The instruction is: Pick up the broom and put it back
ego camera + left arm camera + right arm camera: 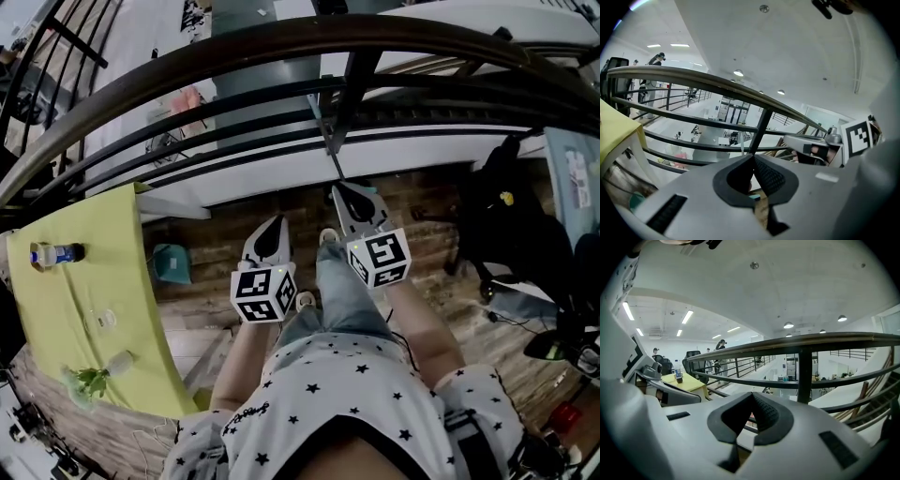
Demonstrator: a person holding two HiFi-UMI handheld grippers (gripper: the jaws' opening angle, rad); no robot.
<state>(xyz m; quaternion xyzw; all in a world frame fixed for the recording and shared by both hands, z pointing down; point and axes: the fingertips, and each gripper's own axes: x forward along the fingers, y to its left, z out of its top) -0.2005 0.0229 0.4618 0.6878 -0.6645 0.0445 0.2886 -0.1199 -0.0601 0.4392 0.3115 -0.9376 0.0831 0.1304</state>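
Observation:
I cannot make out a broom in any view. In the head view my left gripper (273, 228) and right gripper (349, 195) are held out side by side over the person's legs, pointing at the dark metal railing (281, 98). The right one reaches a little further, close under the railing post (339, 103). Both sets of jaws are shut with nothing between them, as seen for the left gripper (752, 158) and the right gripper (751, 394) in their own views. Each gripper view also shows the other gripper beside it.
A yellow-green table (131, 272) stands at the left with a bottle (52, 253) and a small plant (89, 380). A teal bin (172, 262) sits by the table. A black office chair (511, 225) is at the right. Beyond the railing the floor drops to a lower level.

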